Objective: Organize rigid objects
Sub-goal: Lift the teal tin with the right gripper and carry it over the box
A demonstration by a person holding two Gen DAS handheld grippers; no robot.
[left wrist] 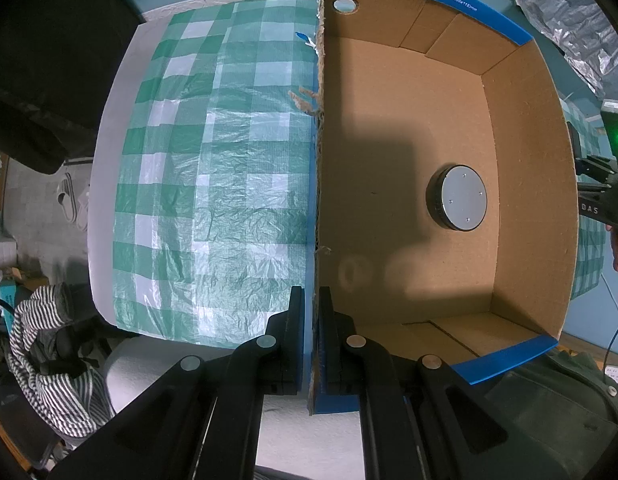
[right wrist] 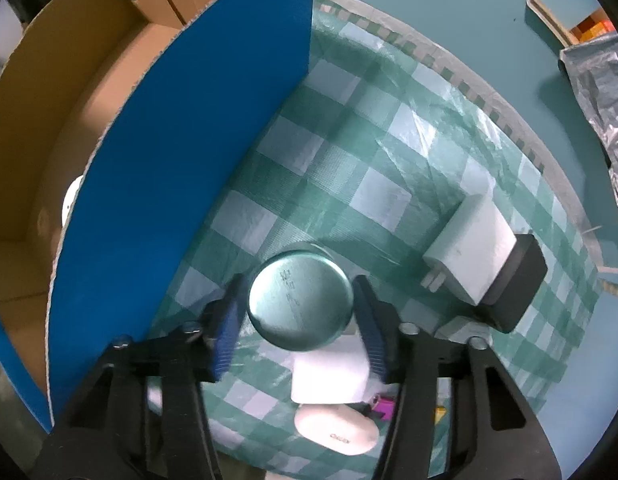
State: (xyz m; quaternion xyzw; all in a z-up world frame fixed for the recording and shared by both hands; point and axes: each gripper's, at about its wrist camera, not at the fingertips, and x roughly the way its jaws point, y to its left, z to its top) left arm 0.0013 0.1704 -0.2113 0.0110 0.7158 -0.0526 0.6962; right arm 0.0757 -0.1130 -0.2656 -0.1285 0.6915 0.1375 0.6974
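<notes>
Tabletop [right wrist: 389, 168]: checked green cloth carries loose items beside my box.
Left gripper [left wrist: 312, 344]: clamped shut on cardboard box [left wrist: 525, 208] wall, steadying it for loading.
Right gripper [right wrist: 297, 320]: part-open, straddling round tin [right wrist: 299, 304]; contact unclear.
Inside box: one disc [left wrist: 461, 198] already stowed.

Checked tablecloth [left wrist: 213, 168], striped cloth [left wrist: 49, 344], silver bag [left wrist: 577, 20]

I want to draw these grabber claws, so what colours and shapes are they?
Both are black plastic with long, angled linkage arms joined by round silver rivets. The left gripper has two flat black fingers. The right gripper has ridged blue pads on its fingertips. No sleeves or cables show on them.
</notes>
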